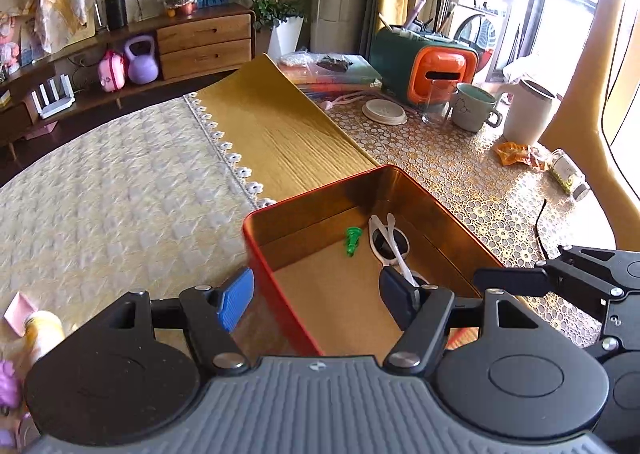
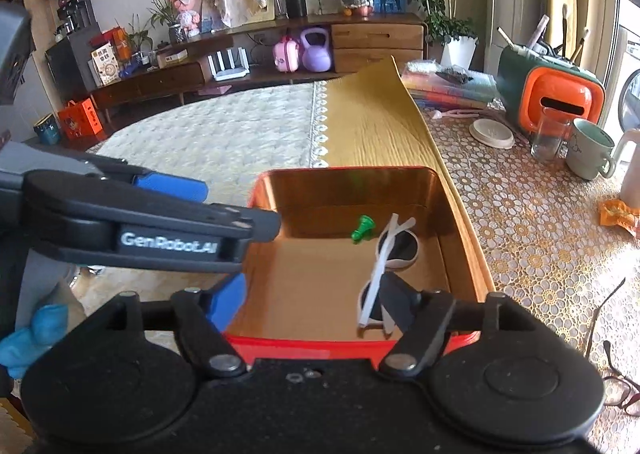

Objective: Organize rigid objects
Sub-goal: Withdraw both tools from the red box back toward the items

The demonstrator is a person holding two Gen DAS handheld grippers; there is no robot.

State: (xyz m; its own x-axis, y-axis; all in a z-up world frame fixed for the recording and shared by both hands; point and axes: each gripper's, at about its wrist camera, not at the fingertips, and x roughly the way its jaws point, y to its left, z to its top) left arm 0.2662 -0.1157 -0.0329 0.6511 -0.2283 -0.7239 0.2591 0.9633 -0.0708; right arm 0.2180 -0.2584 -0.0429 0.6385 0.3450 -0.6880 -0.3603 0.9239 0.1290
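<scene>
White "GenRobot.AI" lettering marks the left gripper (image 2: 224, 214); both grippers' jaws stand apart, empty, right gripper (image 2: 312, 306).

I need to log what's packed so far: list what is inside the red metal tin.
Inside the red metal tin lie white-framed sunglasses and a small green plastic piece. The floor's near strip is hidden behind the right tongs, so anything there cannot be seen.

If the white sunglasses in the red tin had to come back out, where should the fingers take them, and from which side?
Probably from straight above, closing on the crossed, folded arms of the white sunglasses. They lie flat on the floor of the red tin, arms uppermost and raised off the lenses. The tin's walls block any sideways approach.
</scene>
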